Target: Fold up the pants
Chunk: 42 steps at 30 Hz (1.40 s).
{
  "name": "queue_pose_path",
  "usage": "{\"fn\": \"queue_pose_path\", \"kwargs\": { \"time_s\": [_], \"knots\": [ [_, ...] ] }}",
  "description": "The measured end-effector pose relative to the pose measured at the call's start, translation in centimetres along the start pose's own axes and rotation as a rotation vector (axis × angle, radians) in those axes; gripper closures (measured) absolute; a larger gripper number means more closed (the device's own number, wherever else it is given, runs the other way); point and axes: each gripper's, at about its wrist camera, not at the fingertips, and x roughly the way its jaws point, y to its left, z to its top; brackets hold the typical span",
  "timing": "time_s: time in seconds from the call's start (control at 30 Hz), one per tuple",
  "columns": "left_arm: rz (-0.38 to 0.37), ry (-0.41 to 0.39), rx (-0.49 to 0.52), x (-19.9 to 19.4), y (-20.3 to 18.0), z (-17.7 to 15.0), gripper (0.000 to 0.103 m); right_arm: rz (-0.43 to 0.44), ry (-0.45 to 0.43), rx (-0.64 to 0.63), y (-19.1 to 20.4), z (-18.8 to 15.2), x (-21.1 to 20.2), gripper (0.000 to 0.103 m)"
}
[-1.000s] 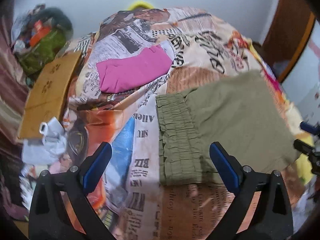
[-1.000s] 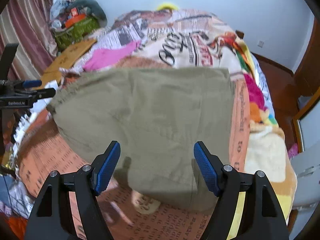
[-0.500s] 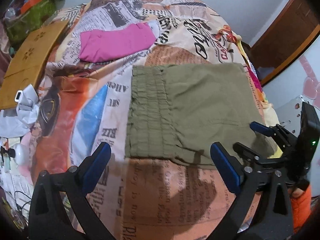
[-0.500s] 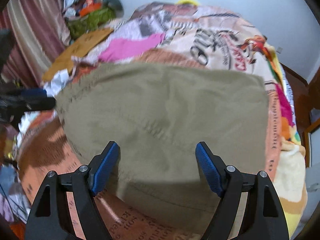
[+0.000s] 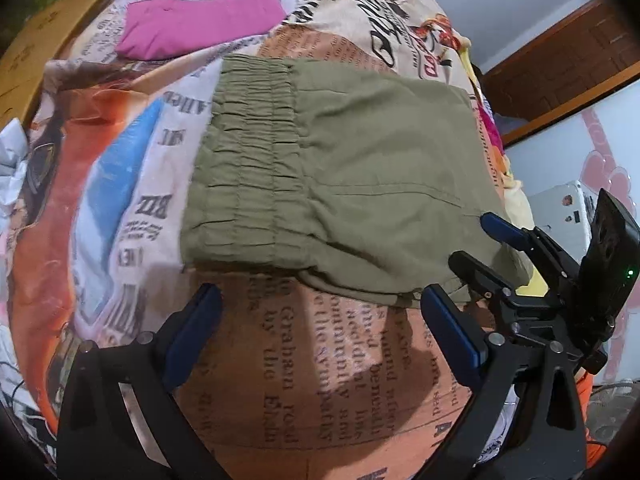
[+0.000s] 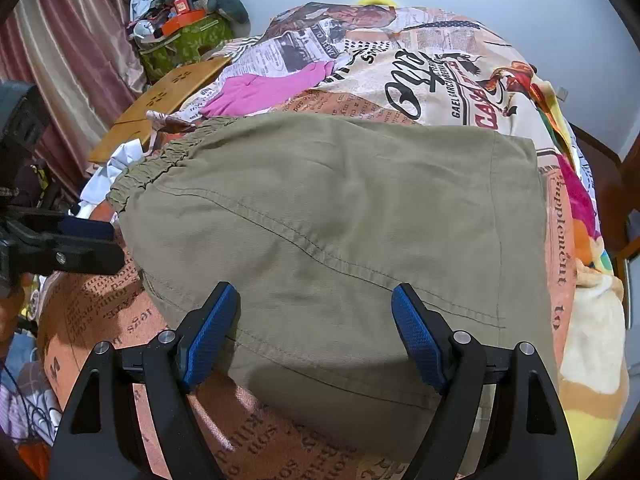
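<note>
Olive-green pants (image 5: 360,168) lie folded flat on the newspaper-print bed cover (image 5: 320,380), their elastic waistband (image 5: 248,152) to the left. My left gripper (image 5: 320,312) hangs open just short of the pants' near edge, below the waistband corner, with only bed cover between its fingers. My right gripper (image 6: 316,300) is open over the near part of the pants (image 6: 340,220), its blue pads (image 6: 208,336) clear of the cloth. In the left wrist view the right gripper (image 5: 480,248) sits at the pants' right corner. The left gripper (image 6: 80,240) shows at the left edge of the right wrist view.
A pink garment (image 6: 264,88) lies on the bed beyond the pants. A wooden board (image 6: 160,104), white cloth (image 6: 116,168) and a pile of bags (image 6: 188,36) crowd the left side by the curtain. A white appliance (image 5: 560,216) and a wooden door frame (image 5: 560,60) stand right.
Both cameras have dipped and come closer to the pants. In the left wrist view the right gripper has come into sight at the pants' right corner. The pants have not shifted.
</note>
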Motion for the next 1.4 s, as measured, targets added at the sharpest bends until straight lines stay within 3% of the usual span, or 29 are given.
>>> {"fn": "queue_pose_path", "kwargs": {
  "time_s": [0.13, 0.37, 0.57, 0.7, 0.77, 0.9, 0.97, 1.07, 1.2, 1.27, 1.4],
  "knots": [
    [-0.051, 0.002, -0.038, 0.6, 0.2, 0.9, 0.001, 0.011, 0.002, 0.007, 0.0, 0.0, 0.1, 0.025],
    [-0.067, -0.044, -0.124, 1.3, 0.8, 2.6, 0.001, 0.025, 0.003, 0.020, 0.0, -0.1, 0.3, 0.023],
    [-0.152, -0.074, -0.226, 0.9, 2.1, 3.1, 0.001, 0.041, 0.002, 0.032, -0.3, -0.2, 0.4, 0.023],
    [-0.260, -0.041, -0.221, 0.7, 1.8, 2.1, 0.001, 0.046, 0.002, 0.035, -0.4, -0.2, 0.4, 0.023],
    [-0.271, -0.041, -0.208, 0.7, 1.4, 1.9, 0.001, 0.047, 0.002, 0.035, -0.5, -0.2, 0.4, 0.023],
    [-0.245, -0.066, -0.210, 1.5, 1.2, 2.8, 0.001, 0.049, 0.001, 0.036, -0.5, -0.2, 0.4, 0.023],
    [-0.188, -0.106, -0.236, 1.4, 1.3, 3.3, 0.014, 0.050, 0.000, 0.037, -0.5, -0.2, 0.4, 0.023],
    [-0.029, -0.161, -0.203, 1.6, 0.7, 4.2, 0.036, 0.061, 0.002, 0.043, -0.6, -0.2, 0.5, 0.023],
    [0.023, -0.183, -0.198, 1.7, 0.9, 4.7, 0.049, 0.071, 0.000, 0.049, -0.7, -0.3, 0.5, 0.023],
    [0.041, -0.206, -0.188, 1.5, 0.9, 5.1, 0.062, 0.072, -0.001, 0.049, -0.7, -0.3, 0.5, 0.023],
    [0.103, -0.274, -0.122, 0.7, 0.3, 5.0, 0.067, 0.074, -0.001, 0.044, -0.6, -0.3, 0.4, 0.023]
  ]
}}
